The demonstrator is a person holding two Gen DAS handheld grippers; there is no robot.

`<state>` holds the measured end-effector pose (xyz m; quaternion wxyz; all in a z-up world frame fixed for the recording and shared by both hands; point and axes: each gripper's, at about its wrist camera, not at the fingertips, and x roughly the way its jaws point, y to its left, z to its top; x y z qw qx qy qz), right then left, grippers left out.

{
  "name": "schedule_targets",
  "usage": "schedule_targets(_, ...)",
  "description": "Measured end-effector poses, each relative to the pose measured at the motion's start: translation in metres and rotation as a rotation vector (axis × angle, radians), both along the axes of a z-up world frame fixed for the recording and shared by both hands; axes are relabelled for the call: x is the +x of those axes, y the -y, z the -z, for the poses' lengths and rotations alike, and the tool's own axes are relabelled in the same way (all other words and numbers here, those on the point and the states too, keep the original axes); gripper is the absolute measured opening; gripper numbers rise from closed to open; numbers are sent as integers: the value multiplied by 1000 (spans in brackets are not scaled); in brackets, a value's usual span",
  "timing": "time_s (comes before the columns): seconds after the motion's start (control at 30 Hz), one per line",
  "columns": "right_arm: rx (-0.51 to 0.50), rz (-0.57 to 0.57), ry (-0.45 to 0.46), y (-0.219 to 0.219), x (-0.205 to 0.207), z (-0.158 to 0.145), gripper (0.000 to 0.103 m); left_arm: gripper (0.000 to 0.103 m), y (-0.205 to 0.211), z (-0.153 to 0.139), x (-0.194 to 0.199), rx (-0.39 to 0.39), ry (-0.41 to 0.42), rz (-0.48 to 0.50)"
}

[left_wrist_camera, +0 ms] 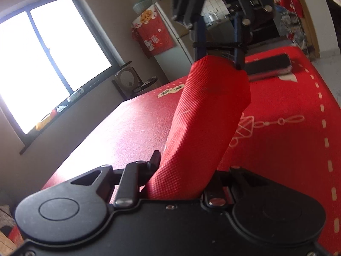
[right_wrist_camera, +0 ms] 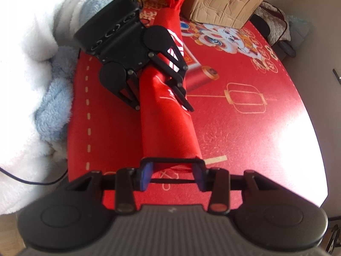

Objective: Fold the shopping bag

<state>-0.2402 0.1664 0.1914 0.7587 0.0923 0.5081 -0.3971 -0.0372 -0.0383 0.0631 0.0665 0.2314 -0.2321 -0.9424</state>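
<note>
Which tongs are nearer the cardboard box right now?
Left. The left tongs grip the shopping bag midway, towards the cardboard box; the right tongs hold the bag's end farthest from it.

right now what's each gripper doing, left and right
Left gripper: shut on the red shopping bag, around its middle.
Right gripper: shut on the near end of the same bag.

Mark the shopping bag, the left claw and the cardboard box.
shopping bag (right_wrist_camera: 168,125): right wrist view, middle of the rolled red body.
left claw (right_wrist_camera: 165,98): right wrist view, midway between its fingertips, around the bag.
cardboard box (right_wrist_camera: 223,2): right wrist view, creased top face.
</note>
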Motion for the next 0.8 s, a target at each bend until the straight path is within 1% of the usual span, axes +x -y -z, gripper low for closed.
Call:
schedule_targets(0.07,-77,21,45,-6,-4,-8,40,21,10,-12,4,47,-53,-18)
schedule_targets(0.13,-217,57,133,-18,-9,-19,40,21,18,-25,9,76,-104,-29)
schedule_targets(0.23,-419,109,288,-37,-17,-22,40,21,30,-46,18,122,-183,-36)
schedule_targets(0.3,-540,136,366,-49,-22,-13,40,21,36,-59,25,156,-237,-29)
schedule_targets(0.33,-630,160,443,-57,-27,-6,40,21,38,-65,28,171,-259,-23)
schedule_targets(0.37,-685,171,518,-62,-32,1,40,21,40,-69,32,187,-280,-11)
schedule_targets(0.4,-746,177,619,-67,-38,10,40,21,41,-75,36,206,-304,7)
schedule_targets(0.43,-803,181,716,-72,-43,18,40,21,41,-78,38,219,-314,21)
schedule_targets(0.47,-838,175,784,-74,-46,25,40,21,41,-80,40,230,-322,34)
schedule_targets(0.5,-894,161,886,-76,-48,37,40,21,41,-83,42,240,-332,44)
schedule_targets(0.63,-957,112,1066,-74,-53,62,40,21,39,-86,51,274,-361,78)
schedule_targets(0.7,-972,99,1142,-71,-58,74,40,21,39,-86,55,291,-371,93)
schedule_targets(0.8,-971,64,1217,-68,-65,85,40,21,40,-88,58,310,-374,120)
